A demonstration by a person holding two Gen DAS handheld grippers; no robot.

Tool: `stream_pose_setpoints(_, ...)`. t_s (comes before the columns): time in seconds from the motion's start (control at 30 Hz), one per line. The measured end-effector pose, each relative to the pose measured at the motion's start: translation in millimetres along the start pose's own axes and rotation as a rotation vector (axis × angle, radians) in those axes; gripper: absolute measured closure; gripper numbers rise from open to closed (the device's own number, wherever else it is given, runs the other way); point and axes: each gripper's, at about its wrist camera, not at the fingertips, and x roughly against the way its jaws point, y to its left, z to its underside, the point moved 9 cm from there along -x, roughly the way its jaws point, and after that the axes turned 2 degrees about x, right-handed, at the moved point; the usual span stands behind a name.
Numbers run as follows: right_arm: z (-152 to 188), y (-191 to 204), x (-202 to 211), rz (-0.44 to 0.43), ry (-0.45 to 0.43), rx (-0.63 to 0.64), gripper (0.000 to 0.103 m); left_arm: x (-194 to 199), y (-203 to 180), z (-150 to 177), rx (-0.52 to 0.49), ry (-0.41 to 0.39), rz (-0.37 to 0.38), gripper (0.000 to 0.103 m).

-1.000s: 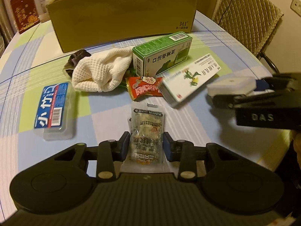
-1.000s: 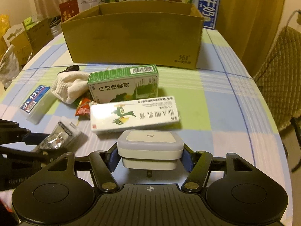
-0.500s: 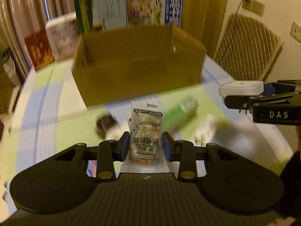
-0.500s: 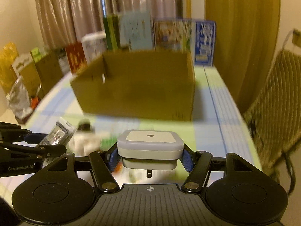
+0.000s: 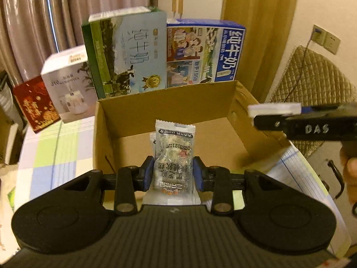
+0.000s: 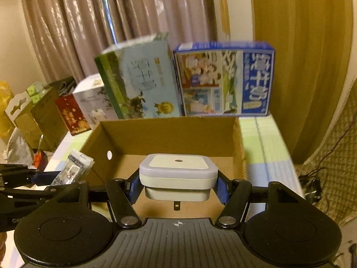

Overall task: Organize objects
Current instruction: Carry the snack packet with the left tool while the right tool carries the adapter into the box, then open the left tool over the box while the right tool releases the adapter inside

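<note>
My left gripper [image 5: 173, 174] is shut on a clear snack packet [image 5: 174, 156] with printed text, held over the near wall of an open cardboard box [image 5: 125, 120]. My right gripper [image 6: 178, 184] is shut on a white square plug-in night light [image 6: 178, 170], also above the box's [image 6: 169, 134] near side. Each gripper shows in the other's view: the right gripper [image 5: 276, 117] with the night light [image 5: 274, 109] at the right, the left gripper [image 6: 58, 176] with the packet [image 6: 71, 169] at the left. The box's inside looks bare where visible.
Behind the box stand two tall milk cartons [image 5: 131, 55] [image 5: 205, 51], a white product box [image 5: 67, 82] and a red box [image 5: 33, 102]. A quilted chair [image 5: 316, 84] sits to the right. The checked tablecloth [image 5: 58, 147] shows beside the box. Curtains hang behind.
Both grippers rose from the table with their loads and moved forward over the cardboard box. The items left on the table have dropped out of view.
</note>
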Motion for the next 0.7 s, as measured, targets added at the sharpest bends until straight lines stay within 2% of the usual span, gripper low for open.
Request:
stream_pose_setpoints(0.23,10.8,-14.2,-51.4,0.001,0.083,-0.044,0.041,-47.5,9.3,-6.5,0.035,0.045,0.014,0.071)
stream_pose_setpoints(0.33,14.7,-18.9,-66.4,0.004,0.110,-0.057,0.041,-60.3,9.3,-4.9,0.021,0.049,0.001,0.071)
stream_pose_setpoints(0.47,16.2,-20.6,-82.2,-0.018,0.117,-0.065,0.040,-75.9,8.7,-5.5,0.032,0.054,0.007,0.070)
stream_pose_setpoints(0.53,15.0,-22.0,-83.6,-0.034,0.100,-0.073,0.027,-78.8,9.1,-8.1,0.042,0.028,0.005,0.050)
stream_pose_setpoints(0.57,13.8,-23.0,-81.7,-0.034,0.086,-0.076,0.025,-78.1,10.6,-8.9,0.054,0.011,-0.002,0.043)
stream_pose_setpoints(0.7,8.9,-29.8,-67.3,-0.012,0.036,-0.081,0.022,-68.4,16.6,-9.8,0.067,-0.013,-0.014,0.043)
